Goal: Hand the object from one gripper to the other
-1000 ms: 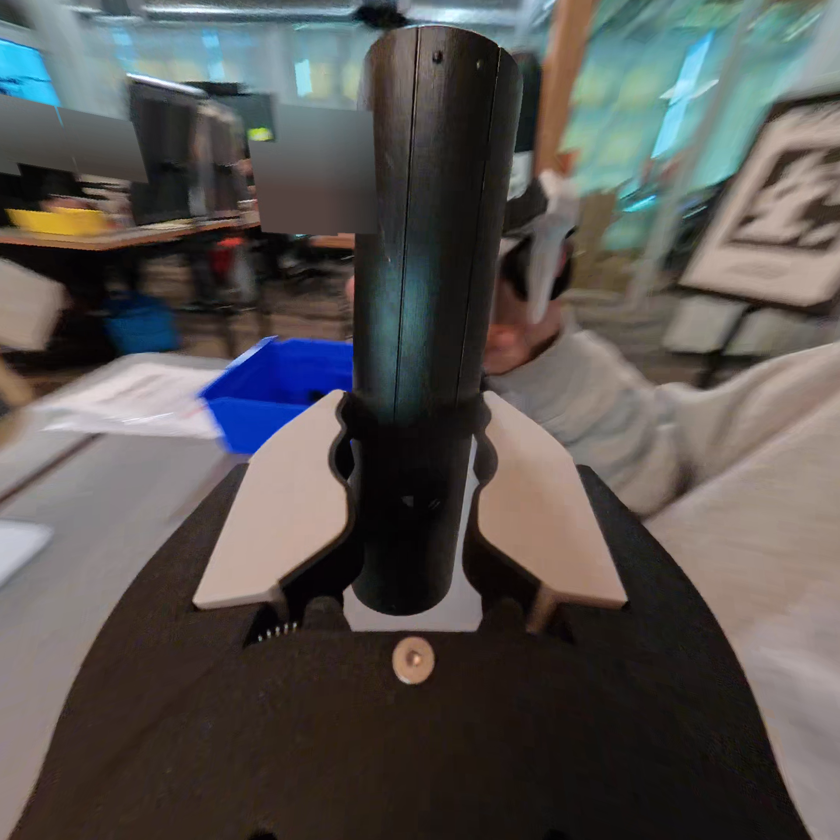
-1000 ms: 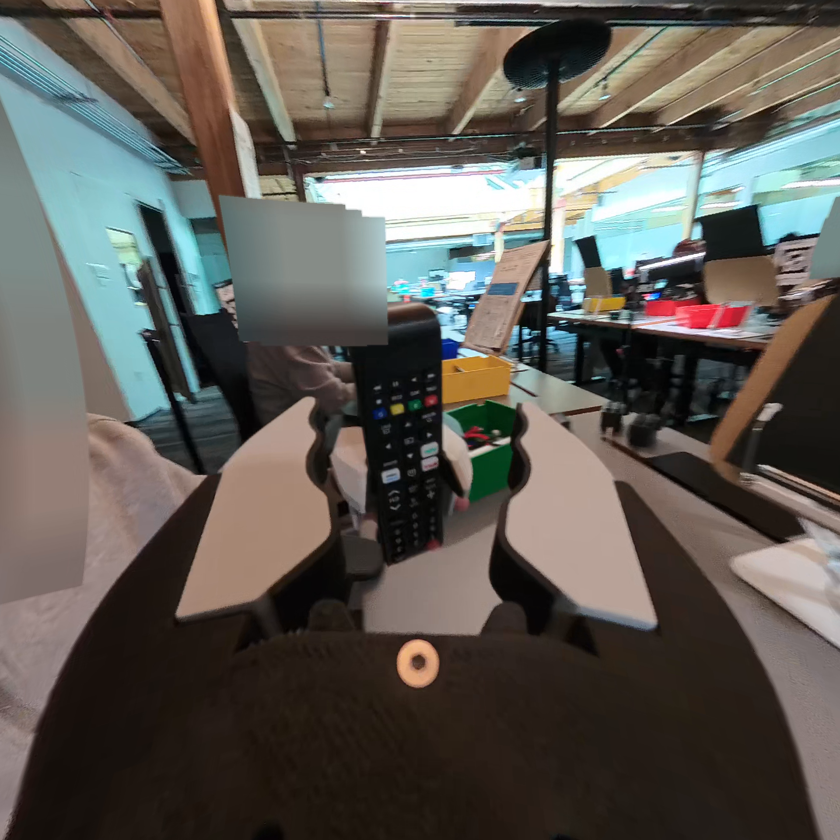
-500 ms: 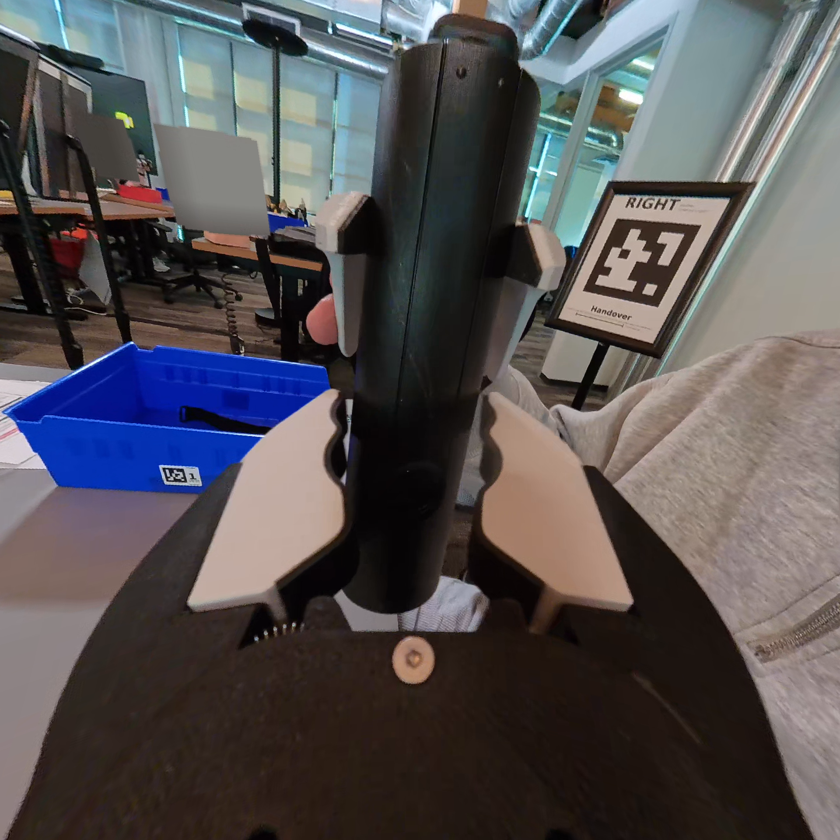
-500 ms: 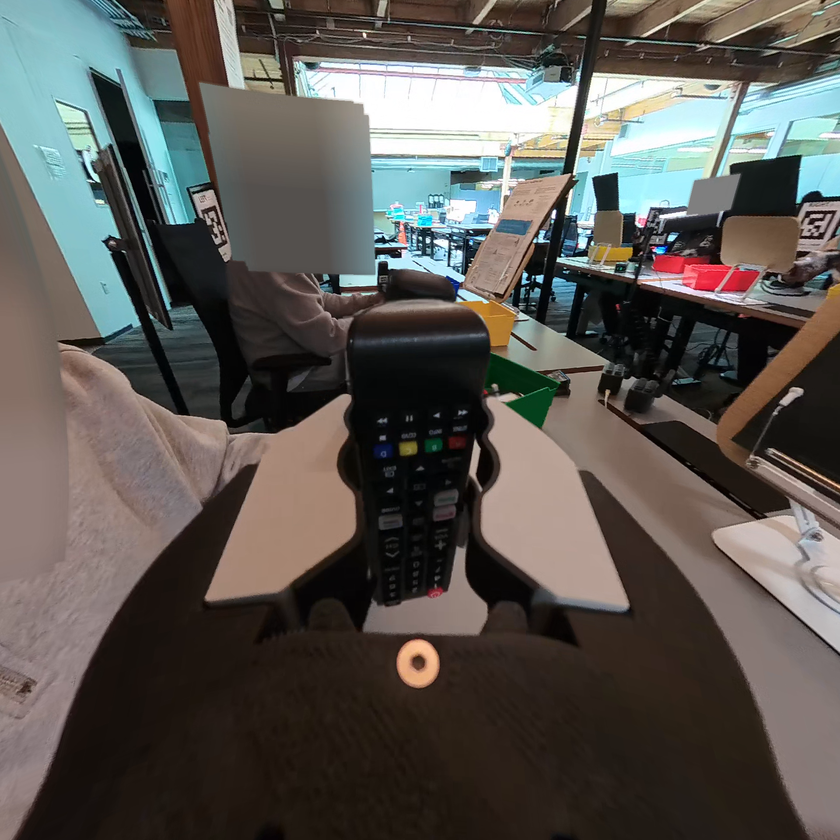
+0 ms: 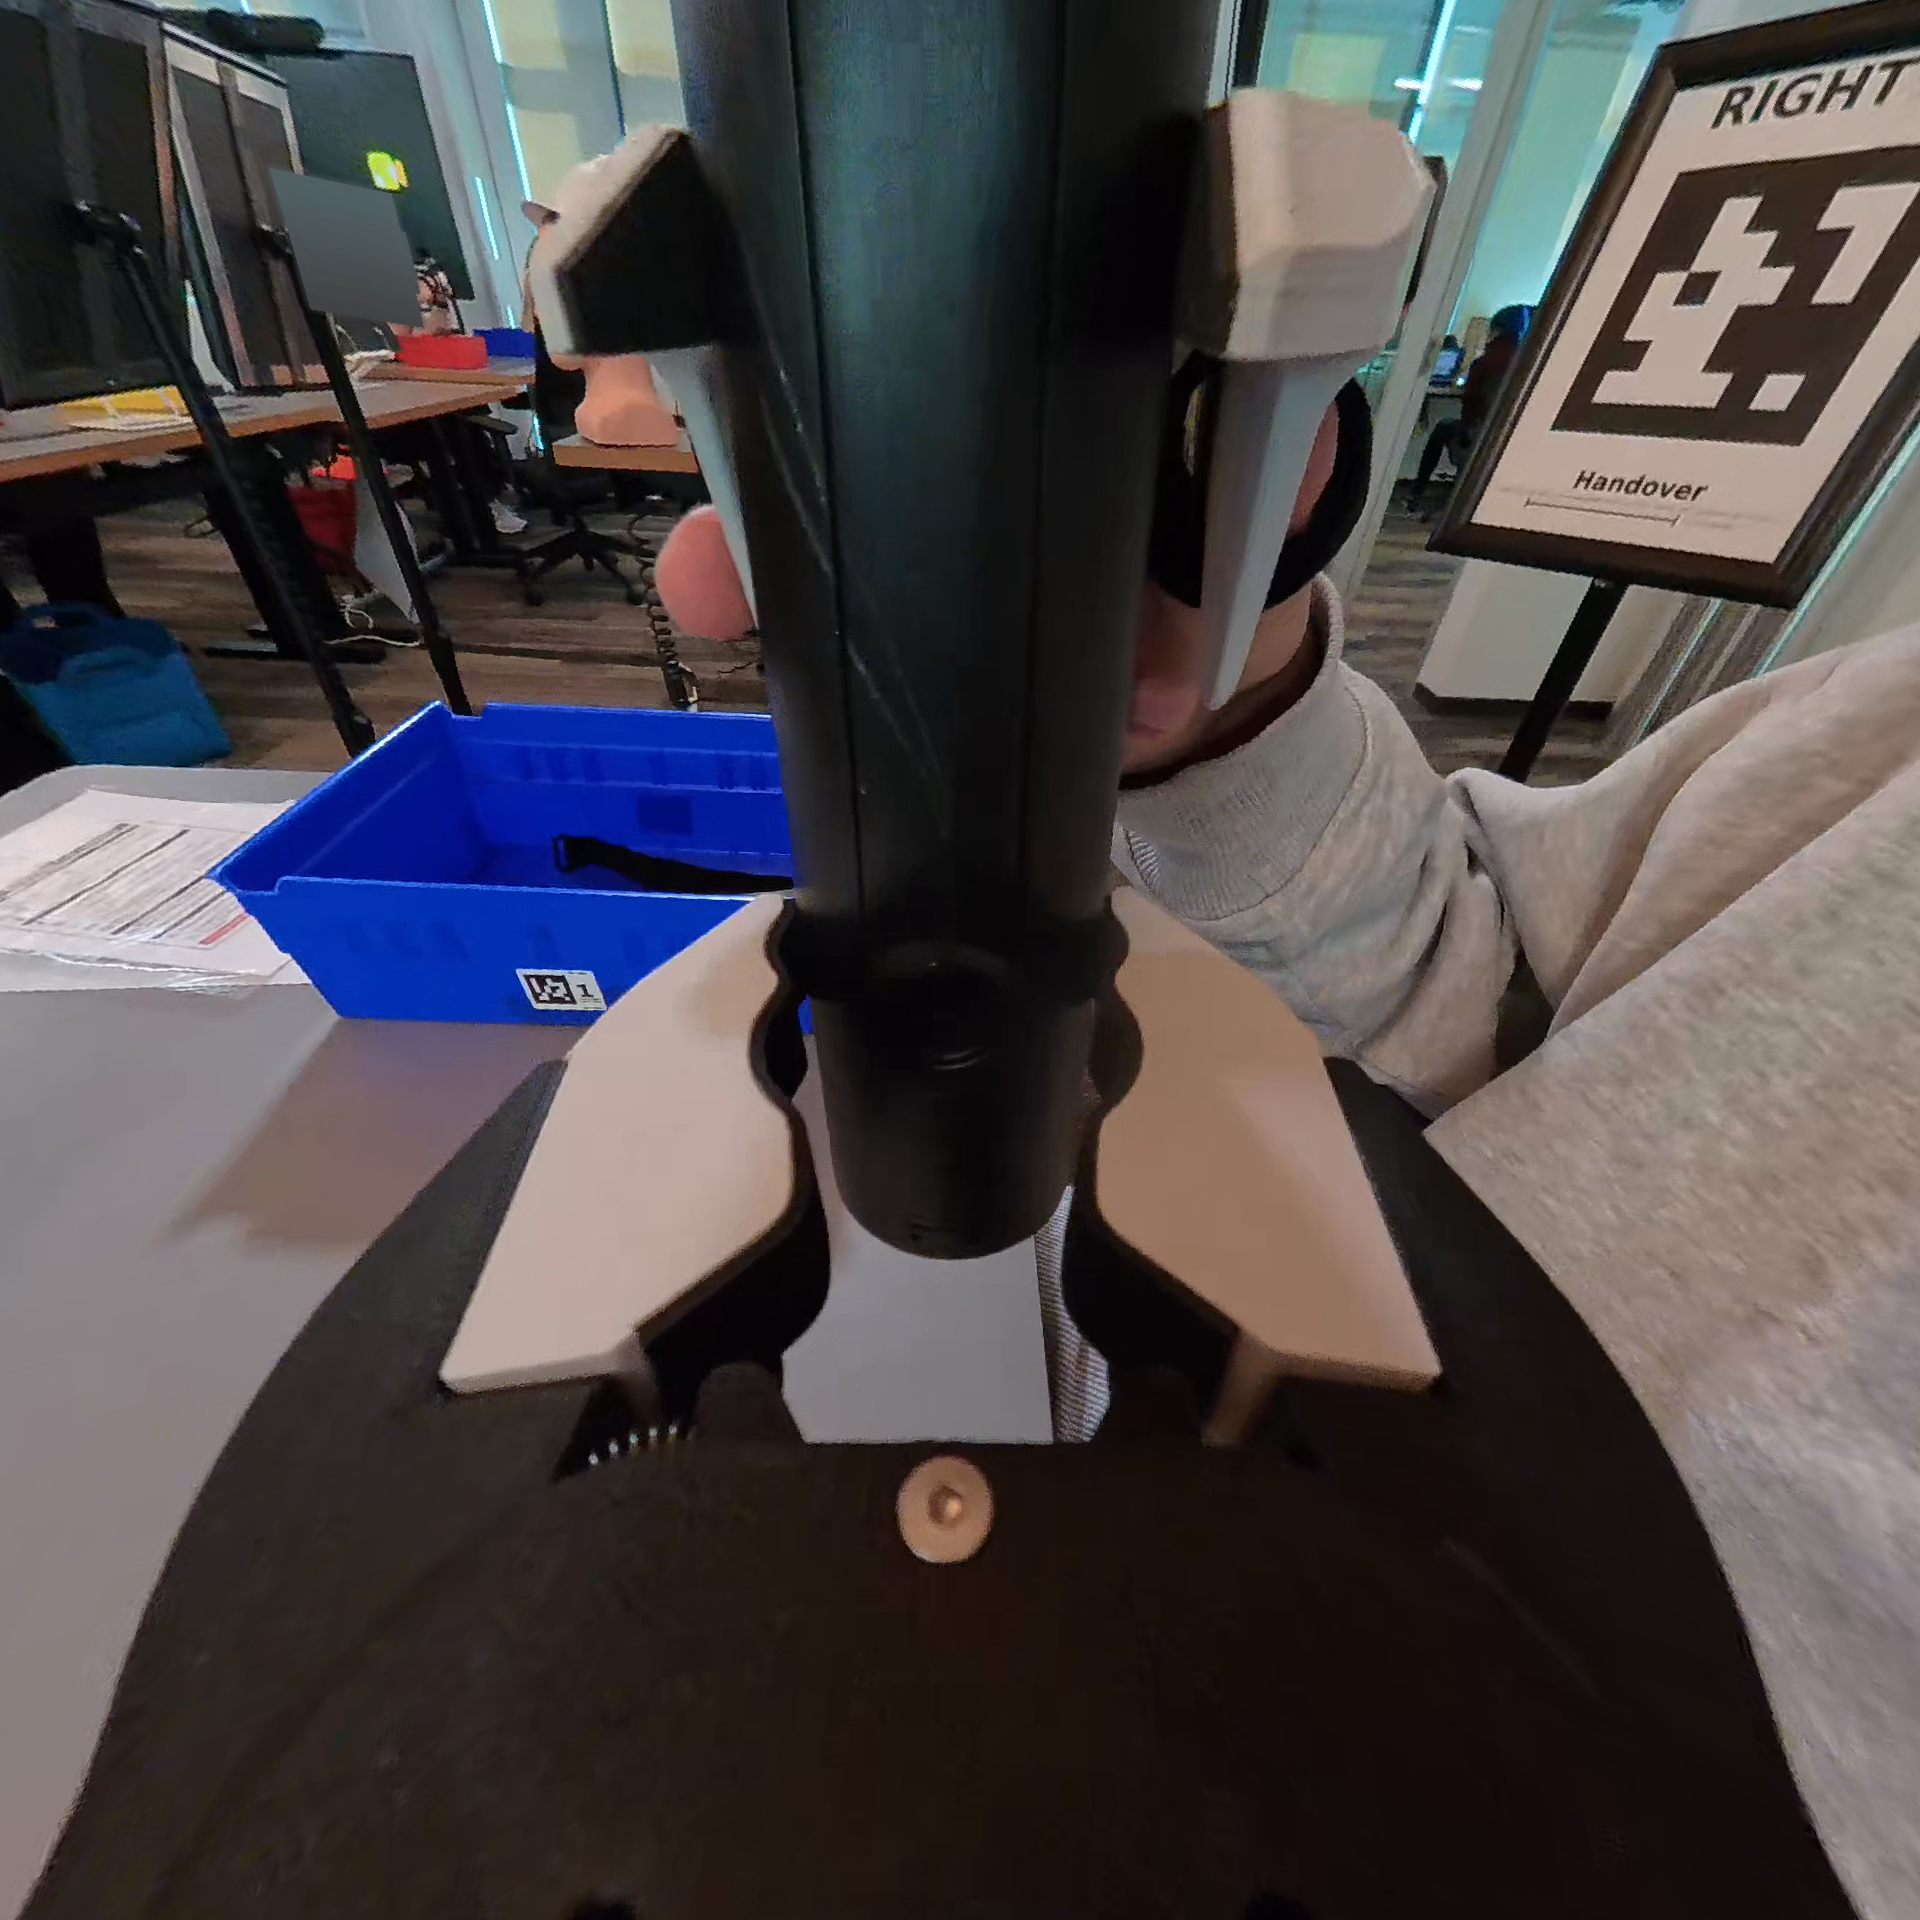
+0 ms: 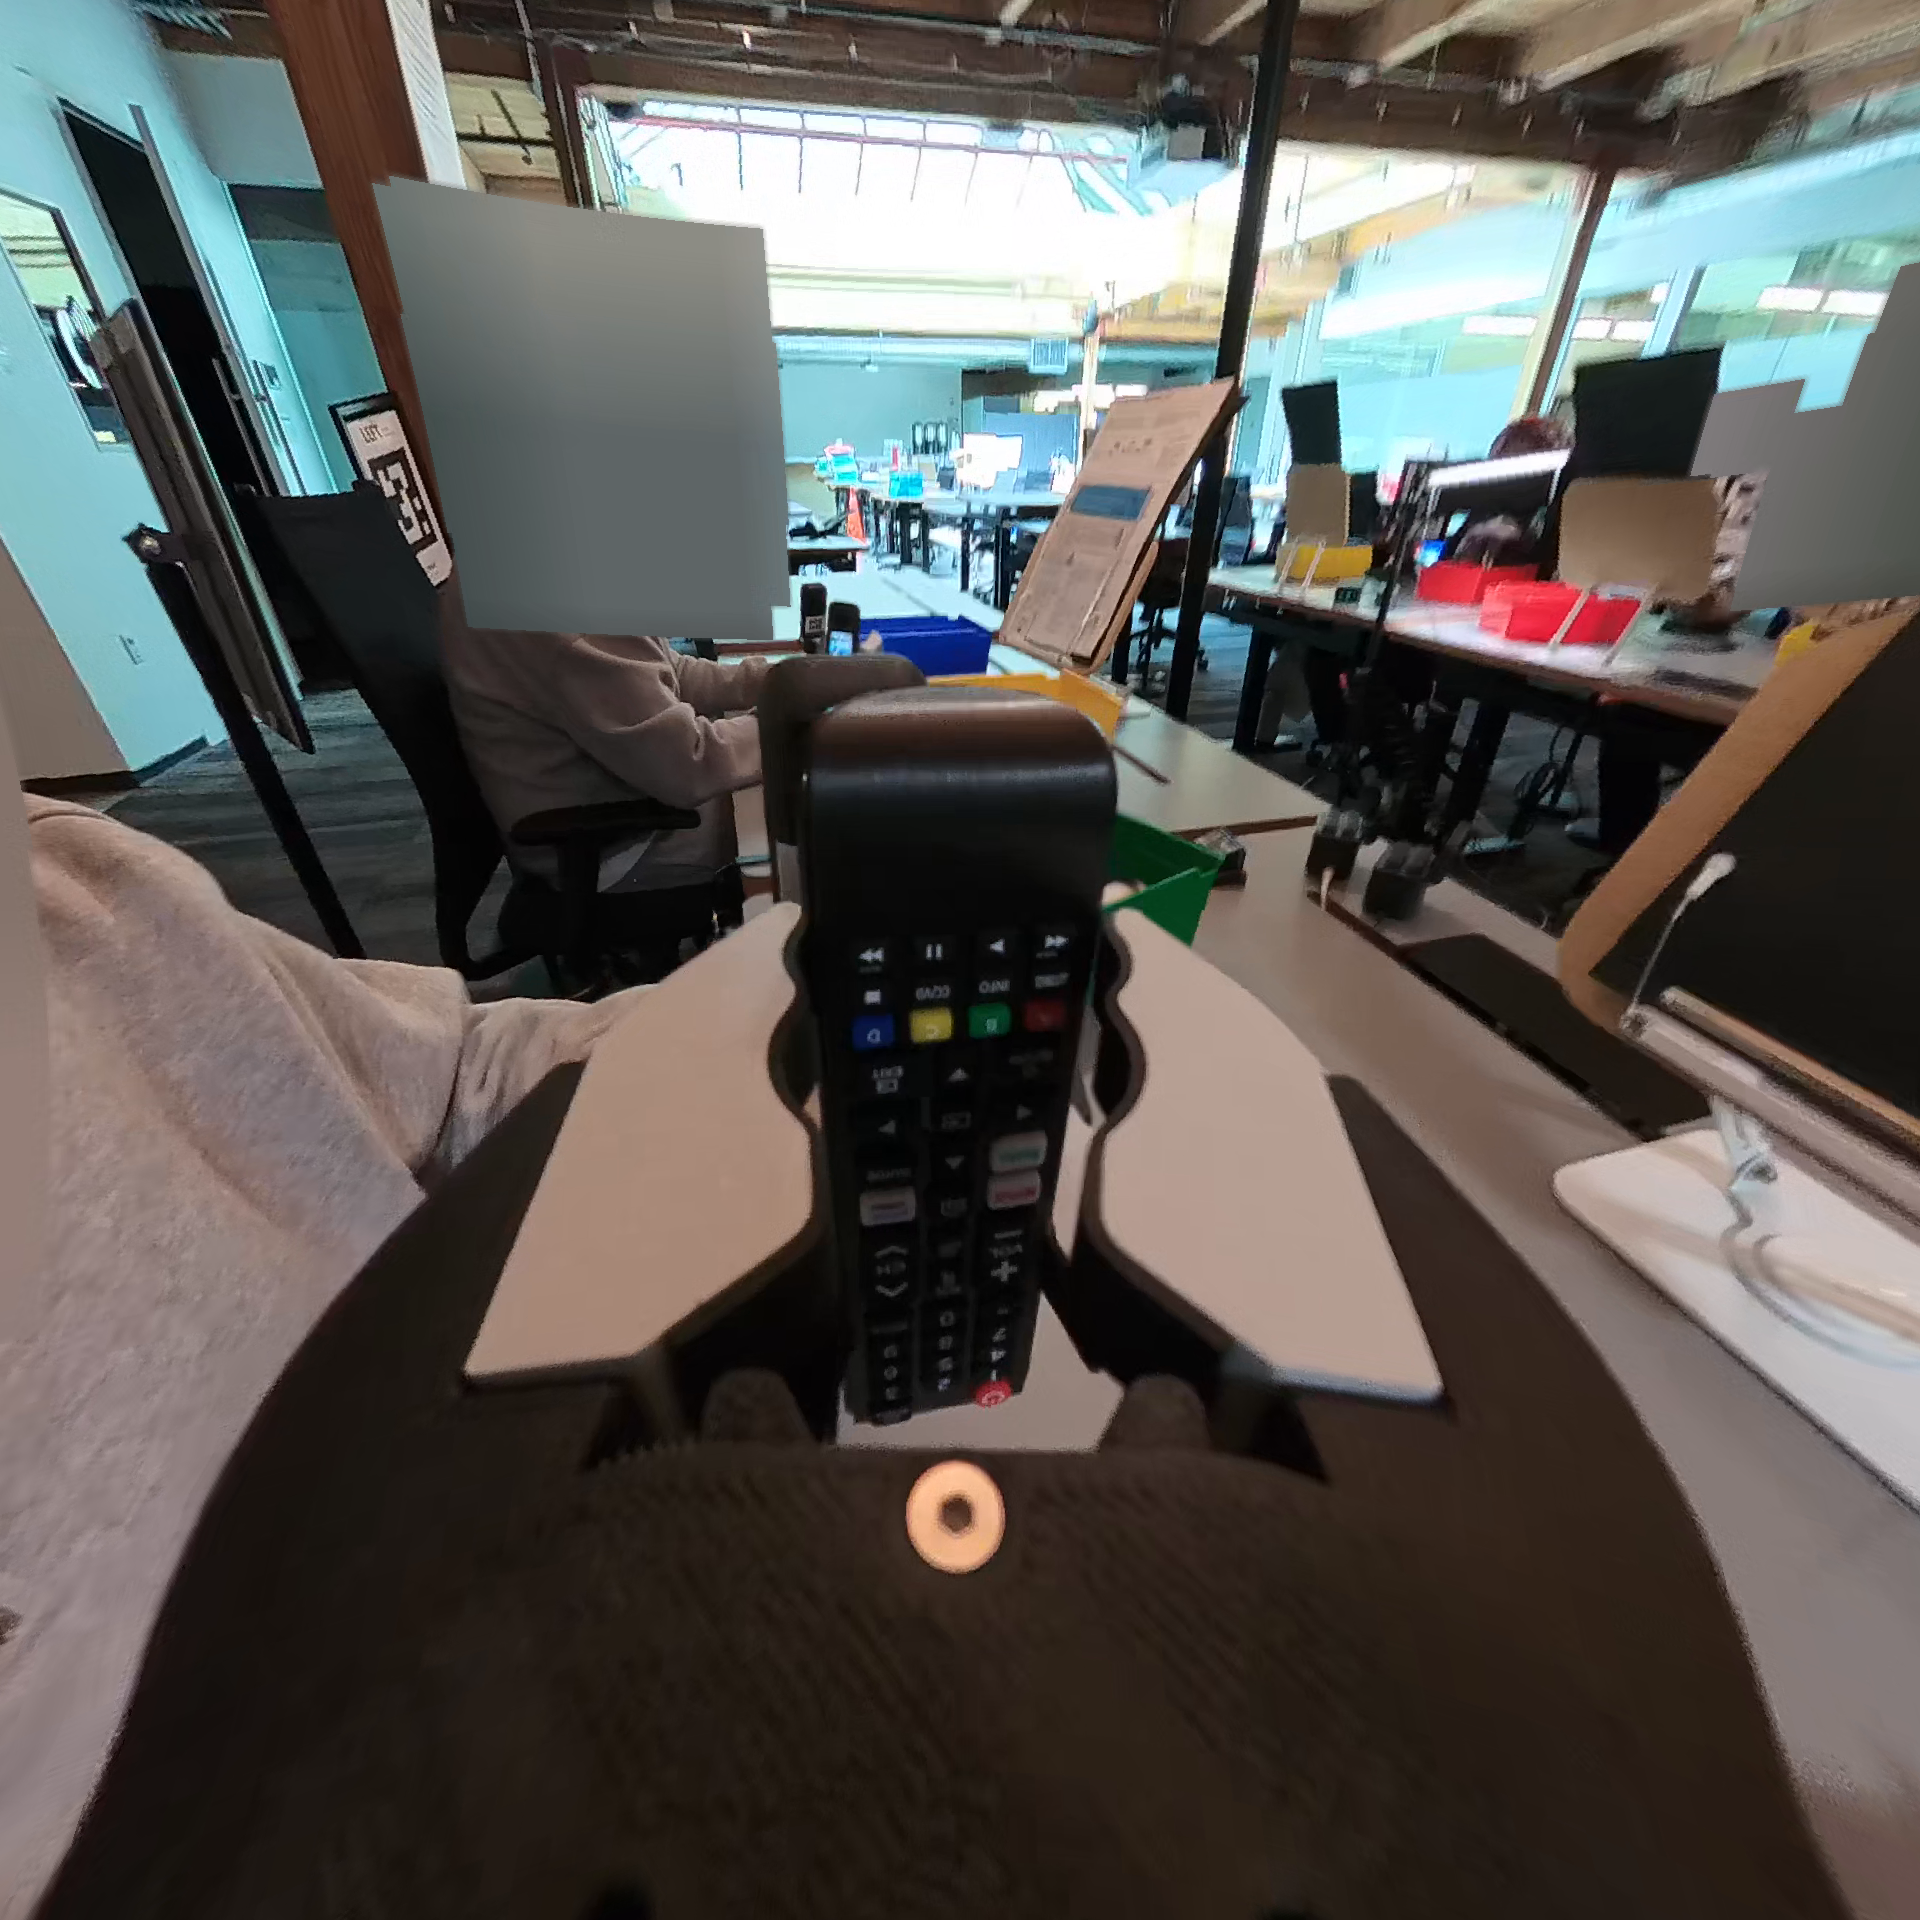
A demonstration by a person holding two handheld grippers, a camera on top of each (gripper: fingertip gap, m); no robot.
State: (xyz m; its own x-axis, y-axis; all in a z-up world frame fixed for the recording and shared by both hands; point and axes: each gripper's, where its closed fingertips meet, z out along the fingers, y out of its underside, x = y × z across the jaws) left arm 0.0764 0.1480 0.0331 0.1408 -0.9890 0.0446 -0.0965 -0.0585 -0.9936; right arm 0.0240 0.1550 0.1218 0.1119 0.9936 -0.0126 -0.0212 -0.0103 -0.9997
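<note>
A black remote control [image 5: 956,520] stands upright between both grippers. In the left wrist view I see its plain back. My left gripper [image 5: 951,935] is shut on its lower end. My right gripper [image 5: 966,270] clamps it higher up, with one grey finger [image 5: 1299,260] on each side. In the right wrist view my right gripper [image 6: 951,935] is shut on the remote [image 6: 956,1091], whose button side faces the camera. The remote's far end hides most of the left gripper there.
A blue bin [image 5: 468,914] with a black strap and printed papers [image 5: 114,904] lie on the grey table [image 5: 156,1195]. A framed sign on a stand [image 5: 1704,312] is at the right. A green bin [image 6: 1164,873], a white stand base [image 6: 1714,1247] and a seated person [image 6: 592,727] are nearby. One gripper's finger ends stand about 10 cm off the other's.
My right gripper came up to the remote and shut on it. The remote now sits deeper between the right fingers, and its end lies a little farther out from the left gripper's palm.
</note>
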